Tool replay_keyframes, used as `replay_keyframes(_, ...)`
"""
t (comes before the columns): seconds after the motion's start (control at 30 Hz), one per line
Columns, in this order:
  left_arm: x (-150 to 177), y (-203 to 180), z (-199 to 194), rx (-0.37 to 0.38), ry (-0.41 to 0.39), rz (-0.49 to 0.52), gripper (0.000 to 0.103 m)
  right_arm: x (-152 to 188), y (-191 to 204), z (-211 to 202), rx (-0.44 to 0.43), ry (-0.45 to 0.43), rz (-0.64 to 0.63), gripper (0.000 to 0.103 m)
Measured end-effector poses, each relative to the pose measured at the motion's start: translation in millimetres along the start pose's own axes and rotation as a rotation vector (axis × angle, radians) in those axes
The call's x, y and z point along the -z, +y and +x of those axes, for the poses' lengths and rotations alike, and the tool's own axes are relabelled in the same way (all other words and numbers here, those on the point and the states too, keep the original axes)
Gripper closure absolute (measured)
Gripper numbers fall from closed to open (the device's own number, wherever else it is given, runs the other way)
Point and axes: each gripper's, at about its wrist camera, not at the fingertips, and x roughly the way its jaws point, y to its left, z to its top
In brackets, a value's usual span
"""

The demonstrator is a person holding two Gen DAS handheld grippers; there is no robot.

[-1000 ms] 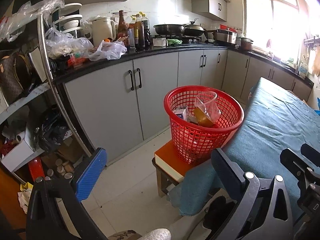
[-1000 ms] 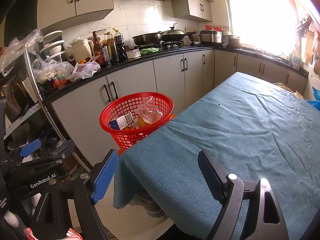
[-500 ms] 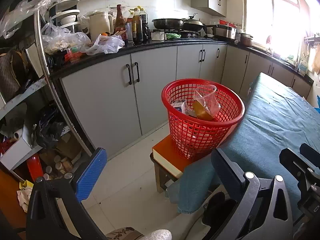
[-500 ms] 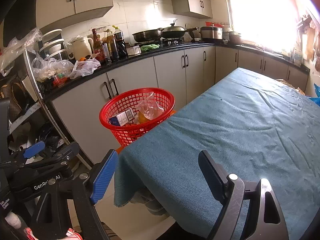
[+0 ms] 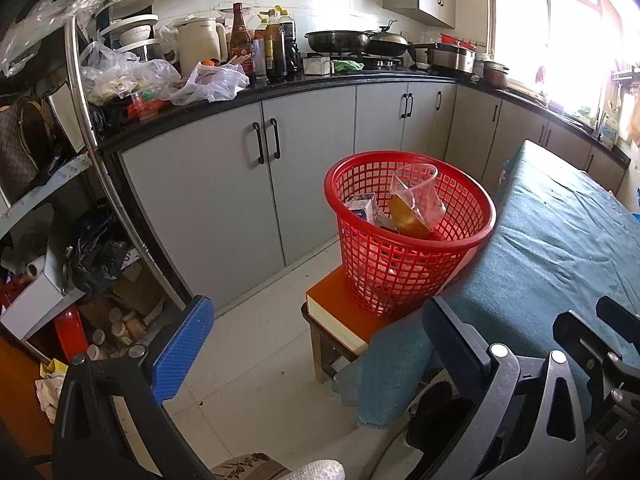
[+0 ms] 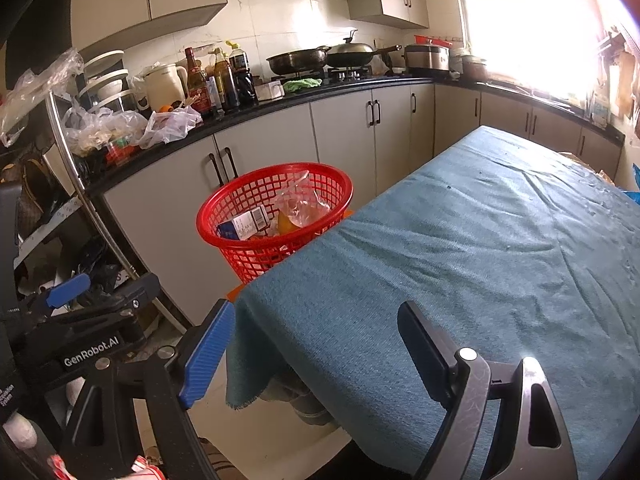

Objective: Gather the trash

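Note:
A red mesh basket stands on an orange stool beside the table's end; it also shows in the right wrist view. It holds a clear plastic cup, a small carton and an orange item. My left gripper is open and empty, held low before the basket. My right gripper is open and empty over the near corner of the teal-covered table.
Grey cabinets under a black counter with bottles, a kettle, pans and plastic bags. A metal rack with clutter stands at the left. White tiled floor lies between the rack and the stool.
Both grippers have drifted slightly, so the basket sits a little lower and nearer in the views. Both stay open and empty.

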Motion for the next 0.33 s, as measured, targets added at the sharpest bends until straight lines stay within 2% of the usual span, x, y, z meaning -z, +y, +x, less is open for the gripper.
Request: replay_keyframes(0.33,-6.8,-8.2,2.0,-0.021,0.017,0.019,0.0,4.4,-10.5,0.3,-0.021,0.002,0.024,0.016)
